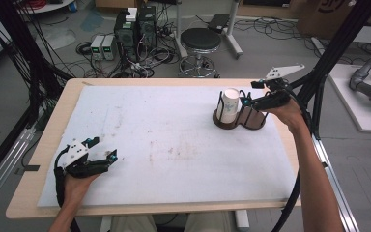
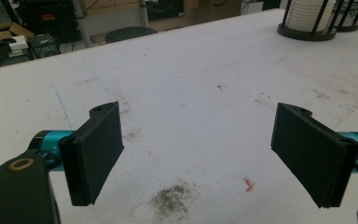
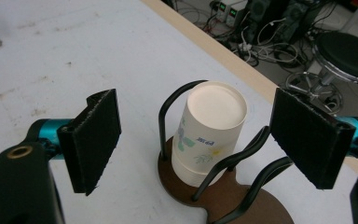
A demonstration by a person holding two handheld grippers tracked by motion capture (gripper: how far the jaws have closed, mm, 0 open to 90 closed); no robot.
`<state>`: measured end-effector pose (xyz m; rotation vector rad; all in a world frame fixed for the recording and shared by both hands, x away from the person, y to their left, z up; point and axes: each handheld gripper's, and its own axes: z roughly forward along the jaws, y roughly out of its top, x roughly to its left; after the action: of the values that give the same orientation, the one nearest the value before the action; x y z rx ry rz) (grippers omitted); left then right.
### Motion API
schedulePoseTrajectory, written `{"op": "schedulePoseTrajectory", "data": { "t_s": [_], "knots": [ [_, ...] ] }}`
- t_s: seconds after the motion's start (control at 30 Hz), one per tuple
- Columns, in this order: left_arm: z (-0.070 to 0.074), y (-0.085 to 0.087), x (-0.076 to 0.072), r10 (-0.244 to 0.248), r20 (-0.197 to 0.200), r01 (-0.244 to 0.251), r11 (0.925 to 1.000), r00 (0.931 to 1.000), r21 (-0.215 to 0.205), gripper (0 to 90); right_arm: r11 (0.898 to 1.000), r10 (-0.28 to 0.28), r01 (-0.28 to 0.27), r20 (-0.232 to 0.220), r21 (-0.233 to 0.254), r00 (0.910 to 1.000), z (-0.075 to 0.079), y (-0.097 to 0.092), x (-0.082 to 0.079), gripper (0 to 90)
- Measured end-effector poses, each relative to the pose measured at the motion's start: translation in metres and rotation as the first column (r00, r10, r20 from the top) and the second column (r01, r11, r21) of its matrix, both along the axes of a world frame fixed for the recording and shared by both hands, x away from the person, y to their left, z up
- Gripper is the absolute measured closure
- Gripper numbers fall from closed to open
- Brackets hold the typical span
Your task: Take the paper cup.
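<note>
1. Apparently the step in hand is taking the paper cup [image 3: 209,135], which sits upside down in one ring of the wire holder [image 1: 249,118] at the far right of the bench [image 1: 53,125]
2. Right claw [image 3: 196,135] hovers over it, jaws wide and empty: centre them on the cup wall, clear of the wire hoops
3. Close gently; thin paper likely crushes
4. Lift straight up
5. Left claw [image 1: 101,150] rests wide and empty near the front left edge
</note>
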<state>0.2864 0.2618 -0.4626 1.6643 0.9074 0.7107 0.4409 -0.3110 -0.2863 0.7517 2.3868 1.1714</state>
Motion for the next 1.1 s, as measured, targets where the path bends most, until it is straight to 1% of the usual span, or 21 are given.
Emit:
{"op": "schedulePoseTrajectory", "data": {
  "t_s": [0.03,0.1,0.17,0.27,0.3,0.4,0.43,0.53,0.57,0.67,0.7,0.8,0.87,0.97,1.07,1.1],
  "knots": [
    [0.0,0.0,0.0,-0.001,0.001,0.001,1.0,1.0,0.002,16.5,1.0,0.008,-0.009,-0.019,-0.018,0.9998,0.0,0.001,0.005,17.0],
    [0.0,0.0,0.0,-0.002,0.005,0.002,1.0,1.0,0.004,16.5,0.999,0.016,-0.016,-0.019,-0.041,0.9997,0.001,0.003,0.012,17.0],
    [0.0,0.0,0.0,-0.005,0.001,0.005,1.0,1.0,0.004,16.5,0.999,0.024,-0.025,-0.019,-0.037,0.9995,0.002,0.004,0.018,17.0],
    [0.0,0.0,0.001,-0.004,-0.004,0.004,1.0,1.0,0.0,16.5,0.997,0.033,-0.036,-0.043,-0.069,0.9986,0.003,0.008,0.029,17.0],
    [0.0,0.0,0.001,-0.004,-0.005,0.004,1.0,1.0,0.0,16.5,0.996,0.039,-0.042,-0.04,-0.077,0.9984,0.004,0.008,0.033,17.0],
    [0.0,0.0,0.001,-0.005,-0.005,0.005,1.0,1.0,0.001,16.5,0.995,0.047,-0.052,-0.055,-0.09,0.9974,0.007,0.012,0.041,17.0],
    [0.0,0.0,0.001,-0.004,-0.006,0.004,1.0,1.0,0.002,16.5,0.992,0.056,-0.062,-0.057,-0.107,0.9968,0.009,0.014,0.045,17.0],
    [0.0,0.0,0.001,-0.002,-0.008,0.002,1.0,1.0,0.0,16.5,0.988,0.074,-0.082,-0.067,-0.129,0.995,0.013,0.018,0.054,17.0],
    [0.0,0.0,0.001,-0.003,-0.008,0.003,1.0,1.0,0.0,16.4,0.987,0.075,-0.085,-0.078,-0.137,0.9941,0.014,0.019,0.057,17.0],
    [0.0,0.0,0.001,-0.004,-0.008,0.004,1.0,1.0,-0.001,16.4,0.983,0.084,-0.098,-0.091,-0.158,0.9923,0.016,0.022,0.064,17.0],
    [0.0,0.0,0.001,-0.002,-0.009,0.002,1.0,1.0,0.0,16.4,0.979,0.085,-0.103,-0.107,-0.178,0.9906,0.017,0.025,0.068,17.0],
    [0.0,0.0,0.001,-0.001,-0.009,0.001,1.0,1.0,0.001,16.5,0.976,0.091,-0.112,-0.114,-0.186,0.9893,0.018,0.028,0.071,17.0],
    [0.0,0.0,0.001,-0.002,-0.009,0.002,1.0,1.0,-0.001,16.4,0.974,0.089,-0.114,-0.131,-0.196,0.9874,0.017,0.032,0.074,17.0],
    [0.0,0.0,0.001,-0.002,-0.009,0.002,1.0,1.0,-0.001,16.4,0.964,0.101,-0.135,-0.155,-0.229,0.9827,0.014,0.038,0.08,17.1],
    [0.0,0.0,0.001,-0.002,-0.009,0.002,1.0,1.0,-0.001,16.4,0.963,0.103,-0.14,-0.164,-0.23,0.981,0.012,0.04,0.081,17.0],
    [0.0,0.0,0.001,-0.002,-0.009,0.002,1.0,1.0,0.0,16.4,0.961,0.098,-0.138,-0.17,-0.24,0.9805,0.011,0.041,0.082,17.1]
  ]
}}
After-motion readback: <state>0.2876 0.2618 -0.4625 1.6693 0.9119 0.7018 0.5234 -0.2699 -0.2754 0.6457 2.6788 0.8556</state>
